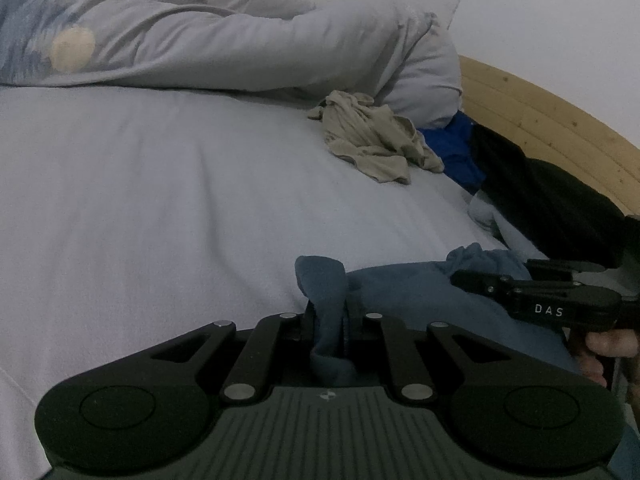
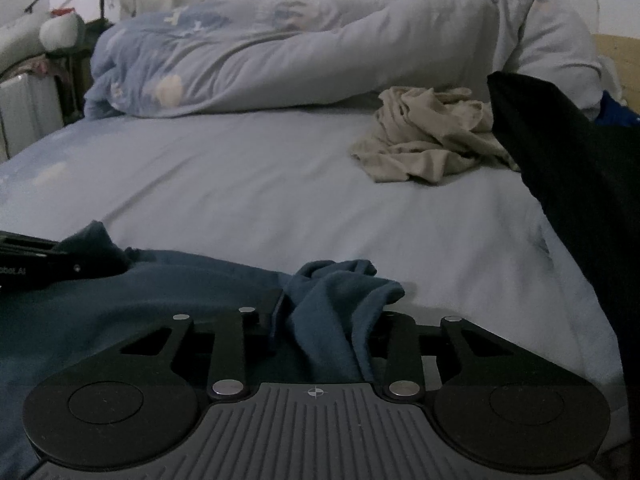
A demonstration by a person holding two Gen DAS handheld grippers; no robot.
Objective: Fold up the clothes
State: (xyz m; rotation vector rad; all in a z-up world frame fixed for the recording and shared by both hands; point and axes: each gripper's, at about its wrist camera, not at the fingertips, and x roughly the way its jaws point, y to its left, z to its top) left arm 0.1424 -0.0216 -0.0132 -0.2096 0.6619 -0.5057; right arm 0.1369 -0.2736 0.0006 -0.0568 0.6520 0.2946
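Your left gripper [image 1: 326,322] is clamped on a blue garment [image 1: 404,292] at the bed's [image 1: 160,184] near edge; your right gripper [image 2: 326,320] pinches its bunched fold.

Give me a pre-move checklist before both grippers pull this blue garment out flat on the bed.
1. left gripper clamped on blue garment: ok, fabric pinched between its jaws.
2. right gripper grip: cannot tell, cloth lies bunched between its jaws, pads hidden.
3. Bare bed sheet ahead to lay it on: ok.
4. beige garment apart from the blue one: ok.
5. black garment out of the way: not ok, it hangs close on the right.
6. Garment free of twists: not ok, bunched at both grips.
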